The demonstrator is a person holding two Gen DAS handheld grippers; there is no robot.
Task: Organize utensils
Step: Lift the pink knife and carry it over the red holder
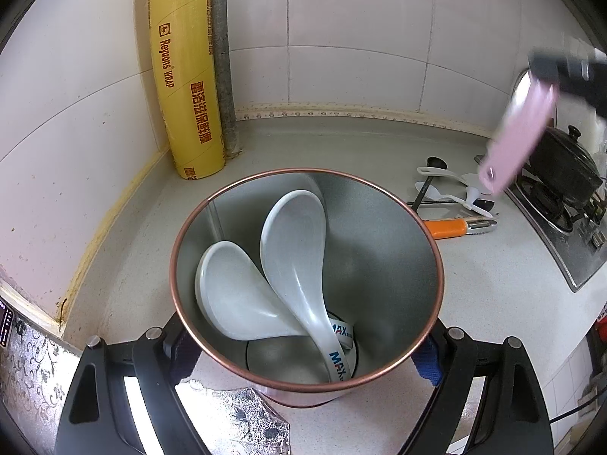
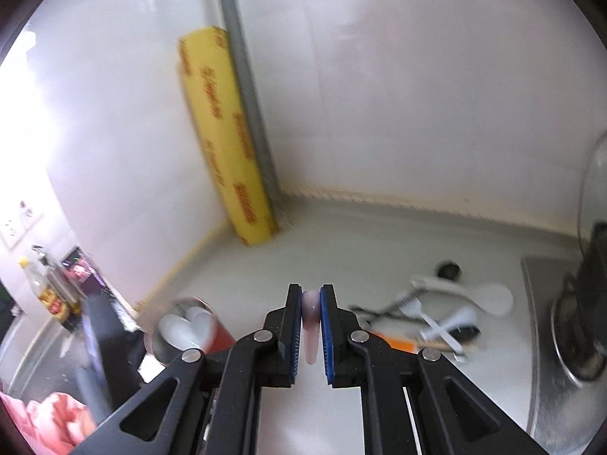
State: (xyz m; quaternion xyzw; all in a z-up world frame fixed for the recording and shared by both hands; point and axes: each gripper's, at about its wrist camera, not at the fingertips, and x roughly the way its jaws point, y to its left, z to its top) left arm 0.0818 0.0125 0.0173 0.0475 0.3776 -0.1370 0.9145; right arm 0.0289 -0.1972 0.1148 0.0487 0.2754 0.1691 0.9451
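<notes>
Pink utensil handle is pinched in the right gripper; the left gripper clamps a steel cup (two white ceramic spoons inside).

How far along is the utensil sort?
Partly done. Two white spoons already stand in the metal cup, which the left gripper holds. The right gripper is shut on a pink utensil, held in the air and not yet in the cup. Left on the counter: a pile of white and black utensils and an orange-handled peeler.
</notes>
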